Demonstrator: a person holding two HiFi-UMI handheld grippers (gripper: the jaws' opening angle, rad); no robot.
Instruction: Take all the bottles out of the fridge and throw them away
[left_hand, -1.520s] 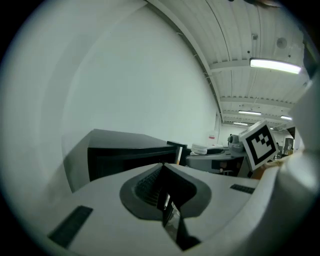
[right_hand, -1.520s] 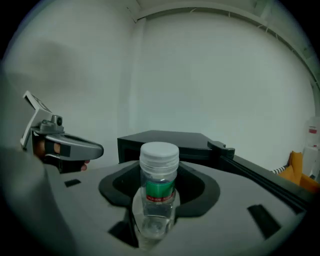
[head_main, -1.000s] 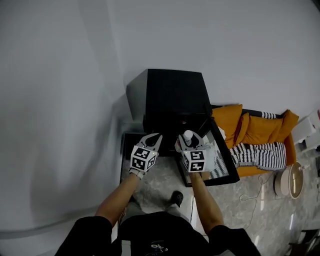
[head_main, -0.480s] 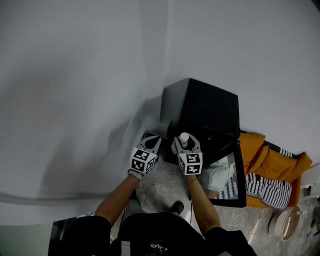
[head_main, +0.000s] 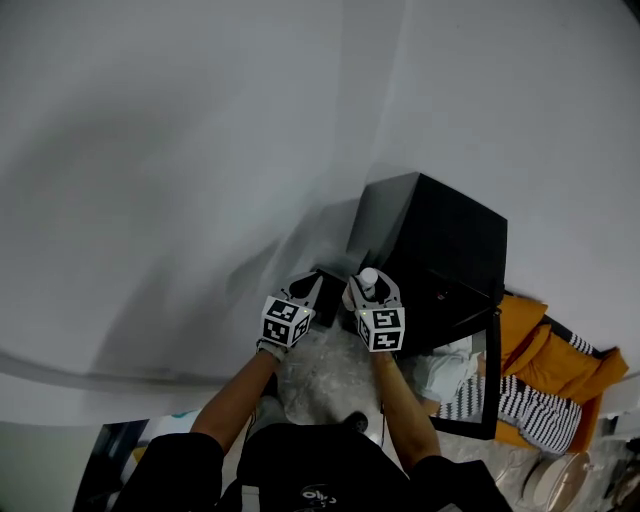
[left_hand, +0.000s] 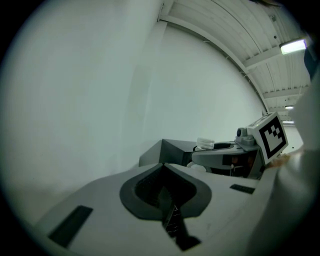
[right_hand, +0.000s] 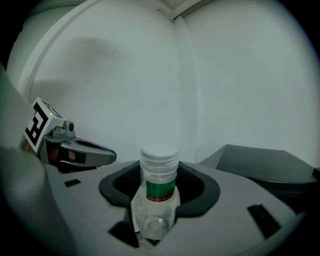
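Room: pale wall (head_main: 200, 150) fills most of the head view, with a strip of marbled floor (head_main: 325, 375) at its foot; since 1 second ago the whole view has swung left, so wall has replaced furniture across the frame.

Item 1, fridge (head_main: 430, 245): black, low, standing on the floor against the wall; it sat centre-frame before and is now pushed to the right edge; fridge door (head_main: 470, 395) hangs open; interior not visible, so any remaining bottles cannot be counted.

Item 2, sofa (head_main: 560, 370): orange with striped fabric, at the lower right corner, now half cut off.

Item 3, right gripper (head_main: 371, 291): clenched on item 5; carried level away from the fridge with the person's turn.

Item 4, left gripper (head_main: 308, 288): just beside the right one; jaws closed together, nothing between them.

Item 5, bottle (right_hand: 156, 197): 1 clear plastic bottle, green label, upright between the right jaws; white cap (right_hand: 159, 152) stands above them; grip unchanged through the turn.

Assessment: this bottle is out of the fridge and appears to be in transit to disposal; no bin is in view yet, so the throw-away step remains.
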